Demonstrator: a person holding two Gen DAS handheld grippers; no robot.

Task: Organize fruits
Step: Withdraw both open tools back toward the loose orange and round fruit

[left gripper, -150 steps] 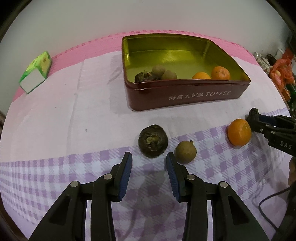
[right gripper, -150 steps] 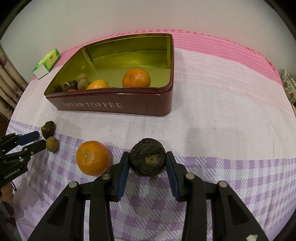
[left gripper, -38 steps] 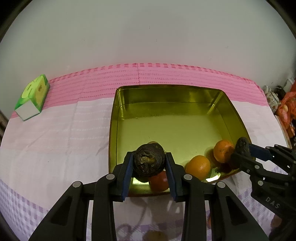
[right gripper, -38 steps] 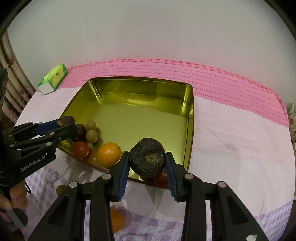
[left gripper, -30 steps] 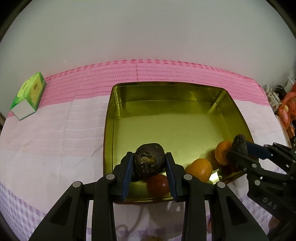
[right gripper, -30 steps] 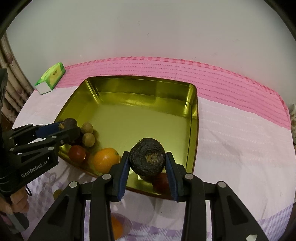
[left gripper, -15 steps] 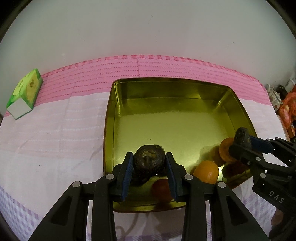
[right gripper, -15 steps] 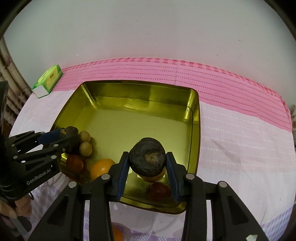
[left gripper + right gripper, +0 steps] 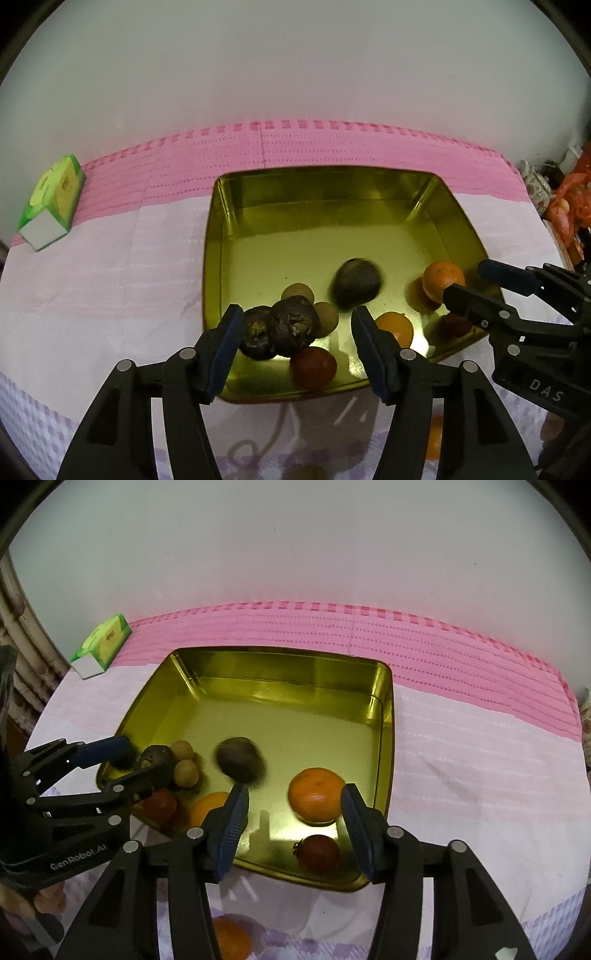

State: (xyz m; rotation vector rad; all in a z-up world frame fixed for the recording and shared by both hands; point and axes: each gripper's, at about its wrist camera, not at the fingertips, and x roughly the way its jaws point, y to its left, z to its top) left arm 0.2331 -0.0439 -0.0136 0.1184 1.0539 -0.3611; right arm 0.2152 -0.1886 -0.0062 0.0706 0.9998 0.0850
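Observation:
The gold-lined tin (image 9: 332, 240) (image 9: 295, 716) lies under both grippers. My left gripper (image 9: 297, 332) has its jaws opening; a dark wrinkled fruit (image 9: 293, 326) lies loose on the tin floor between them, against a second dark fruit (image 9: 258, 334). My right gripper (image 9: 293, 812) is also opening and holds nothing. A blurred dark fruit (image 9: 240, 758) (image 9: 356, 282) moves across the tin's middle. An orange (image 9: 317, 794) rests on the tin floor, seen between the right fingers. Two longans (image 9: 297, 291), another orange (image 9: 395, 326) and two tomatoes (image 9: 313, 367) (image 9: 319, 853) also lie inside.
A green box (image 9: 51, 206) (image 9: 103, 642) sits at the far left on the pink cloth. One orange (image 9: 231, 939) and a longan (image 9: 306, 472) lie on the checked cloth in front of the tin. A hand (image 9: 22, 904) holds the left gripper. Clutter (image 9: 569, 192) stands at the right.
Both grippers opened and let go of their dark fruits. The left one dropped beside the other dark fruit near the tin's front left; the right one rolled toward the tin's middle.

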